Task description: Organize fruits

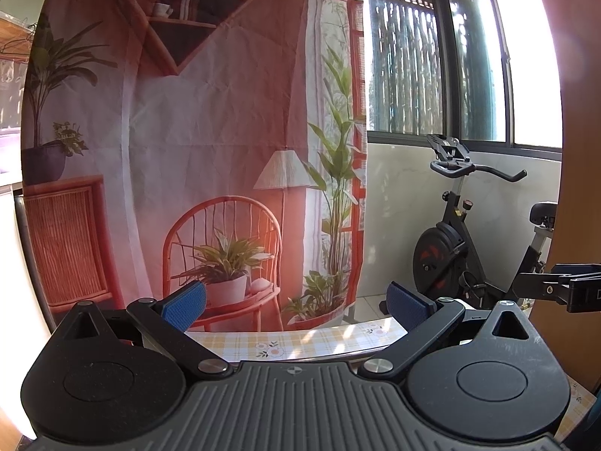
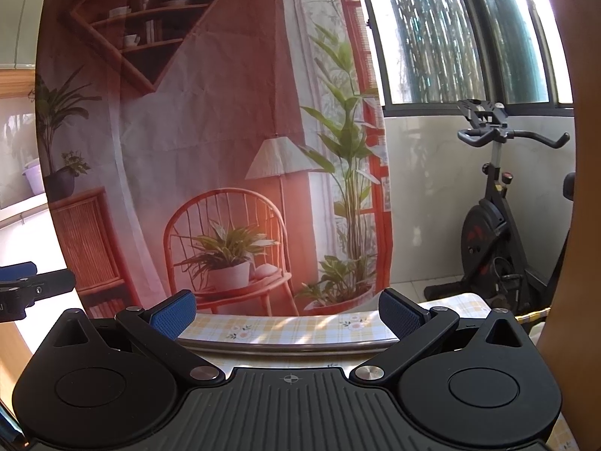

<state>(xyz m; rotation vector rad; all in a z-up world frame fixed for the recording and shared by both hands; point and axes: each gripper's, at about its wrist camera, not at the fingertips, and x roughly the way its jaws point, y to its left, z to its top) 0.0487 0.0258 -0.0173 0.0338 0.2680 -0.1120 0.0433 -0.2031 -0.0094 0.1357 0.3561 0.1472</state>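
No fruit shows in either view. My left gripper (image 1: 296, 306) is open and empty, its blue pads (image 1: 184, 306) wide apart, held level above the far edge of a table with a yellow checked floral cloth (image 1: 300, 342). My right gripper (image 2: 287, 310) is open and empty too, above the same cloth (image 2: 285, 329). The right gripper's side (image 1: 563, 287) shows at the right of the left wrist view. The left gripper's side (image 2: 26, 287) shows at the left of the right wrist view. Both point at the backdrop, not down at the table.
A printed fabric backdrop (image 1: 210, 131) of a room with a chair hangs just beyond the table. An exercise bike (image 1: 469, 248) stands at the right under the windows (image 1: 405, 67). A brown panel (image 1: 578, 188) borders the right edge.
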